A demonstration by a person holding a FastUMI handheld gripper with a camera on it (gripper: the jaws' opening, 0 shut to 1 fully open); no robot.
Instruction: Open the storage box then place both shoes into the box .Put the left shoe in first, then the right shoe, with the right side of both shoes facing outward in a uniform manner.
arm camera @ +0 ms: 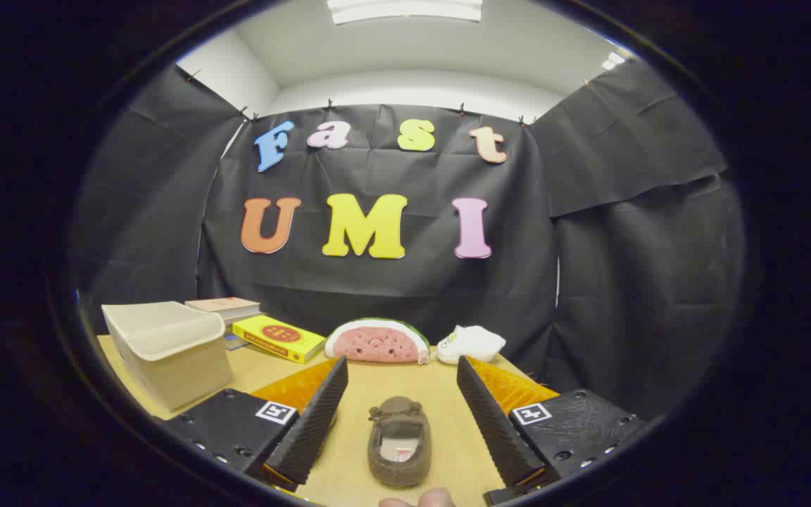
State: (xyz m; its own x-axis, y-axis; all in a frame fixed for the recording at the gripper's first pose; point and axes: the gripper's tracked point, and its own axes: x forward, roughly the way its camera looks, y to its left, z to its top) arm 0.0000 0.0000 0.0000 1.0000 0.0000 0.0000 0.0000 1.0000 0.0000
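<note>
Shoe (399,441): a small grey-brown loafer of soft, matt fabric, oval in outline, with a little bow across the vamp; its open mouth faced up, showing a pale insole with a small label, unread. It lay flat on the table with toe toward 12 o'clock and heel toward 6 o'clock.
Shoe position: between the two fingers, touching neither, with bare tabletop on both sides.
Gripper (402,401): wide open, holding nothing; the fingers stood well apart at 9 and 3 o'clock of the shoe.
Fingers (310,429): wedge-shaped, tapering toward their tips, with a finely ribbed inner face.
Finger mounts: flat plates with screw holes, each bearing a square black-and-white marker.
Box (166,352): a beige rectangular container of smooth plastic with rounded rim, at about 10 o'clock from the shoe, near the table's edge; whether its lid was shut, I cannot tell.
Books (278,338): a yellow one lying flat just beside the box at 11 o'clock, and a pale one beyond it.
Watermelon (377,341): a plush half-round slice, pink face with green rind, at 12 o'clock beyond the fingers.
White object (471,343): soft, rounded, just beside the watermelon at 1 o'clock; possibly another shoe, too small to tell.
Table (441,384): smooth, light wood-coloured top.
Fingertip (434,498): part of a person's hand at 6 o'clock, just behind the shoe's heel.
</note>
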